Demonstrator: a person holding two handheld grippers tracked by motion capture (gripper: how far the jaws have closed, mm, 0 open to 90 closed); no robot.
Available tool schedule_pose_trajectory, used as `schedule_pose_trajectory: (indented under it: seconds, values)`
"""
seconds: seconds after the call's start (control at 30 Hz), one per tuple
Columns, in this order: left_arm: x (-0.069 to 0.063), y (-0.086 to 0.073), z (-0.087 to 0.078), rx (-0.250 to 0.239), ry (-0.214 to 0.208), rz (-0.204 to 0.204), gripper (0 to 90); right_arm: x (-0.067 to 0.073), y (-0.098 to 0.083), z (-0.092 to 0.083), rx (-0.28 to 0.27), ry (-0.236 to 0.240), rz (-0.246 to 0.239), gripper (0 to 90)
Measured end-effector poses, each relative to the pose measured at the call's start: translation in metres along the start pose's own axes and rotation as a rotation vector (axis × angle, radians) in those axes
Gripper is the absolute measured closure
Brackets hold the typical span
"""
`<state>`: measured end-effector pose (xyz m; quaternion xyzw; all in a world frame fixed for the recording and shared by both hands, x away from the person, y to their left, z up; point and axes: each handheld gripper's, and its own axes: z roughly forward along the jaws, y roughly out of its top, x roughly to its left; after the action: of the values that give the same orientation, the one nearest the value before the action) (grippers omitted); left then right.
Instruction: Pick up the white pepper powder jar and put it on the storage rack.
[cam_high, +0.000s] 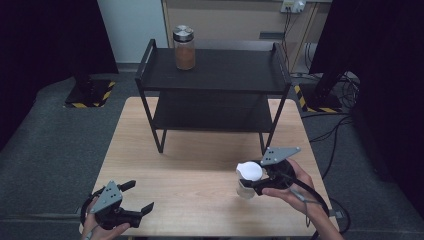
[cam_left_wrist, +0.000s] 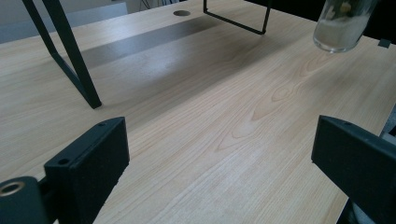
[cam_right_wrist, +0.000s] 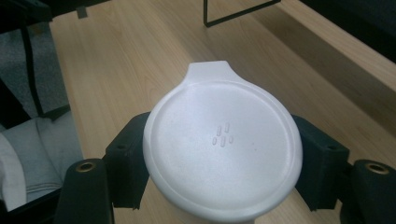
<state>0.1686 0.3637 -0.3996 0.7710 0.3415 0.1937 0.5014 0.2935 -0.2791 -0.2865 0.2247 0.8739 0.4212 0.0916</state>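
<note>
Holding a clear container with a white lid (cam_high: 249, 171) in the right gripper (cam_high: 256, 184), jaws clamped on its sides just under the lid. Sitting toward the right front part of the wooden table (cam_high: 200, 170), in front of the black shelf rack (cam_high: 215, 80), near its right front leg. Showing, in the right gripper view, the white lid (cam_right_wrist: 223, 140) from above, round with a small tab at its far edge and a cluster of small raised marks at its centre, a black jaw pressing in on either side. Hard to tell whether the container's base is touching the tabletop or hanging just above it; in the left gripper view the clear container body (cam_left_wrist: 340, 25) is appearing at the top right with pale contents inside, its base close to the wood.

Resting at the front left corner of the table, the left gripper (cam_high: 135, 196), jaws spread wide apart with nothing between them. Looking along its two black jaws over bare wood grain (cam_left_wrist: 224, 121), with a rack leg (cam_left_wrist: 70, 60) off to the left.

Standing upright on the top shelf of the rack, toward its left side, a glass jar (cam_high: 184, 48) with a metal lid and brown contents, well apart from both grippers.
</note>
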Motion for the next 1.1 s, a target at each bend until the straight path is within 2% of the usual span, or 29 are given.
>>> schedule_pose_trajectory:
  seconds: [0.2,0.23,0.27,0.43,0.57,0.6,0.63,0.67,0.73,0.77,0.8,0.9,0.97,1.0,1.03,1.1]
  values:
    - [0.000,0.000,0.000,-0.002,-0.004,-0.001,3.2,-0.010,0.029,-0.012,-0.007,0.031,0.015,31.4]
    - [0.000,0.000,0.000,-0.002,-0.004,-0.001,3.1,-0.010,0.029,-0.012,-0.007,0.031,0.015,31.4]
    - [0.000,0.000,0.000,-0.001,-0.004,-0.001,3.1,-0.014,0.041,-0.017,-0.001,0.042,0.017,31.4]
    - [0.001,0.000,0.000,0.002,-0.006,-0.001,3.1,-0.017,0.073,-0.029,0.014,0.044,0.003,31.4]
    - [0.001,0.000,0.000,0.001,-0.006,-0.005,3.2,-0.021,0.096,-0.042,0.000,0.048,-0.007,31.4]
    - [0.001,0.000,0.000,0.001,-0.006,-0.005,3.2,-0.021,0.096,-0.042,0.000,0.048,-0.007,31.4]
    - [0.001,0.000,0.000,0.003,-0.007,-0.004,3.2,-0.024,0.109,-0.050,-0.003,0.051,-0.005,31.4]
    - [0.001,0.000,0.000,0.003,-0.007,-0.004,3.2,-0.024,0.109,-0.050,-0.003,0.051,-0.005,31.4]
    - [0.001,0.000,0.001,0.005,-0.009,-0.004,3.2,-0.027,0.129,-0.060,0.001,0.049,-0.009,31.4]
    - [0.001,0.000,0.001,0.005,-0.009,-0.004,3.2,-0.027,0.129,-0.060,0.001,0.049,-0.009,31.4]
    - [0.001,0.001,0.001,0.006,-0.010,-0.005,3.2,-0.030,0.141,-0.067,-0.007,0.044,-0.010,31.4]
    - [0.001,0.000,0.000,0.004,-0.010,-0.006,3.1,-0.031,0.150,-0.072,-0.015,0.035,-0.009,31.4]
    - [0.002,0.000,0.000,0.002,-0.010,-0.011,3.0,-0.032,0.168,-0.080,-0.011,0.013,-0.014,31.4]
    - [0.002,0.000,0.000,0.002,-0.010,-0.011,3.0,-0.032,0.168,-0.080,-0.011,0.013,-0.014,31.4]
    - [0.002,0.000,0.000,0.002,-0.010,-0.012,2.9,-0.032,0.181,-0.085,-0.009,-0.009,-0.017,31.4]
    - [0.002,0.000,0.000,0.003,-0.010,-0.012,2.8,-0.032,0.186,-0.087,-0.007,-0.015,-0.019,31.4]
